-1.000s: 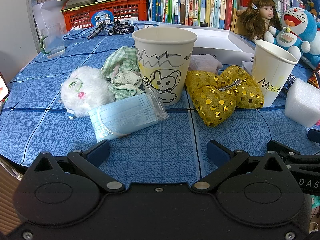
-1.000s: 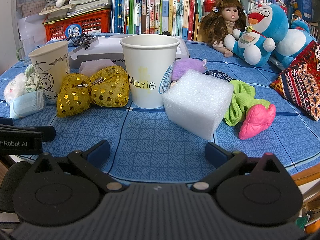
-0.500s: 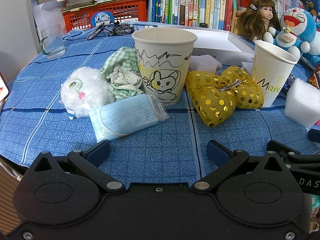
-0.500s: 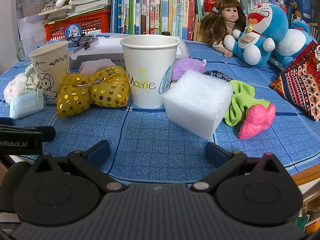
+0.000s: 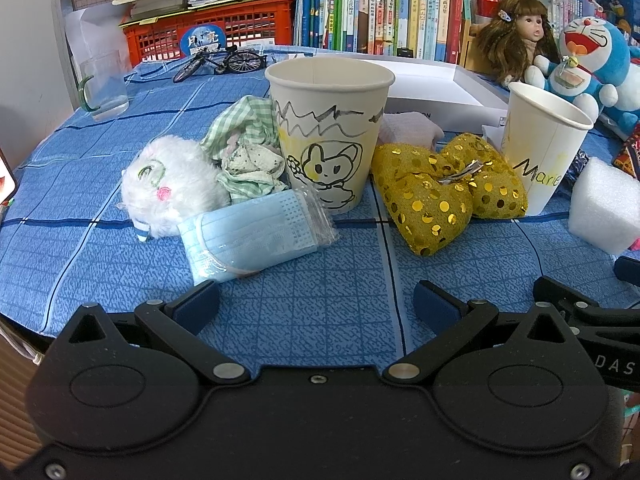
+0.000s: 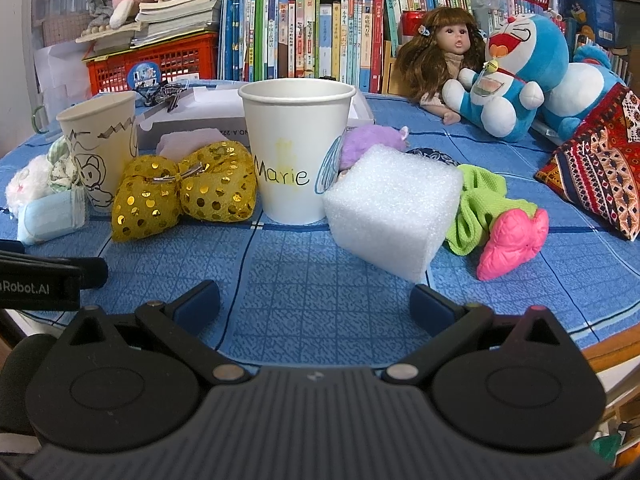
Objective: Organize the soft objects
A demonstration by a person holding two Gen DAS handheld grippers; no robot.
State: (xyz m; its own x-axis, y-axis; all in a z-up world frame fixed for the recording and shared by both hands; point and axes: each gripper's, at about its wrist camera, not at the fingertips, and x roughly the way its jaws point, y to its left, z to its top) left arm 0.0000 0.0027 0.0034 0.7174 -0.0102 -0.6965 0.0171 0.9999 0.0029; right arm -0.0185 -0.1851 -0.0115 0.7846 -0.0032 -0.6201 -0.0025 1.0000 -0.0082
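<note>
Two paper cups are seen standing upright on a table (image 6: 320, 280) covered with a blue checked cloth, with soft objects scattered around them. The left tool (image 5: 316, 304) is held low over the near edge of the table, its fingers spread wide and nothing gripped between them. The right tool (image 6: 316, 304) is likewise held spread apart and empty. A pack of blue face masks (image 5: 256, 232) is shown lying just beyond the left tool, touching a white plush toy (image 5: 172, 188) and the cup with the drawn animal (image 5: 328, 136). A gold sequined bow (image 6: 184, 192) is placed between that cup and the cup marked "Marie" (image 6: 296, 152). A white foam block (image 6: 392, 212) is set just beside the "Marie" cup, with a green cloth (image 6: 480, 208) and a pink heart-shaped cushion (image 6: 512, 244) to its right.
</note>
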